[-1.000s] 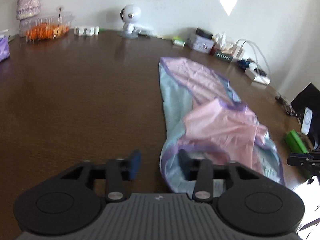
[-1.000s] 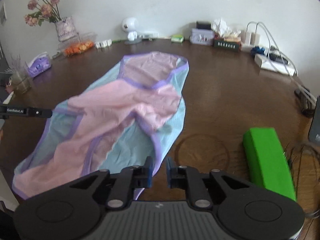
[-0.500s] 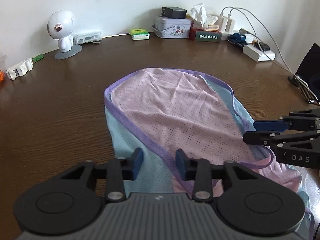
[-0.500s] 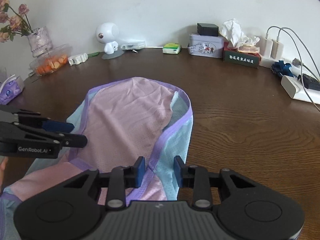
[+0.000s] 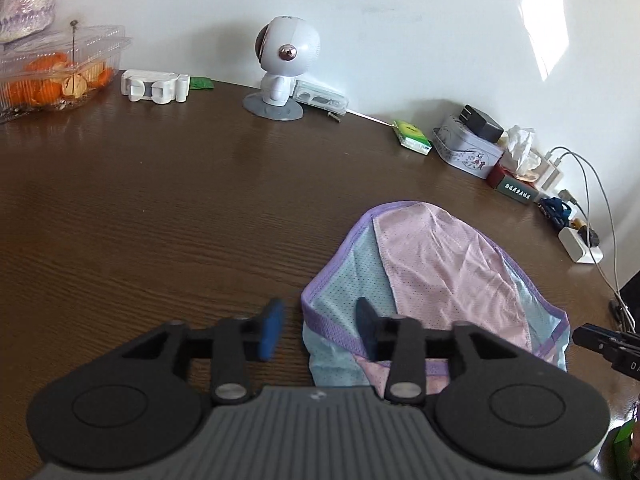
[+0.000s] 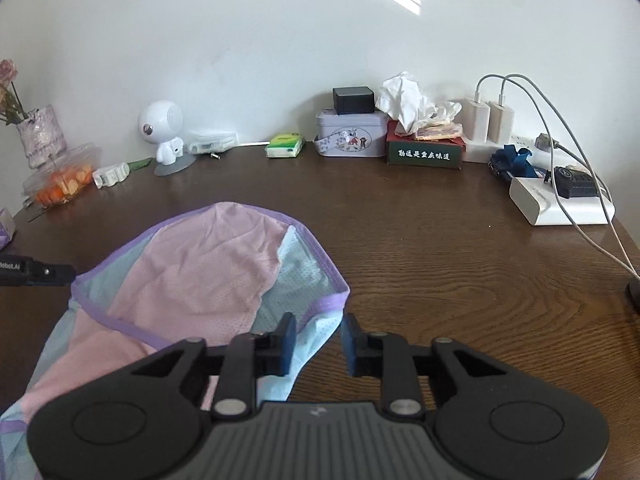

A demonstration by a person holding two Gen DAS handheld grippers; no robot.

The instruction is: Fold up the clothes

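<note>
A pink and light-blue mesh garment with purple trim (image 5: 436, 280) lies folded over on the brown wooden table (image 5: 140, 220); it also shows in the right wrist view (image 6: 200, 276). My left gripper (image 5: 318, 330) is open and empty, its jaws either side of the garment's left folded corner. My right gripper (image 6: 318, 344) is open and empty, its jaws either side of the right folded corner. The right gripper's tip shows at the right edge of the left wrist view (image 5: 600, 340), and the left gripper's tip at the left edge of the right wrist view (image 6: 36, 274).
Along the wall stand a white robot figurine (image 5: 284, 68), a clear box of oranges (image 5: 52, 76), a tin (image 6: 352, 136), a tissue box (image 6: 424, 152), chargers with cables (image 6: 488, 120), a white power strip (image 6: 560, 204) and a vase (image 6: 40, 140).
Both grippers have carried the garment's near part forward over its far part and let go. Both jaws have opened wider. The left gripper's view has swung to the left.
</note>
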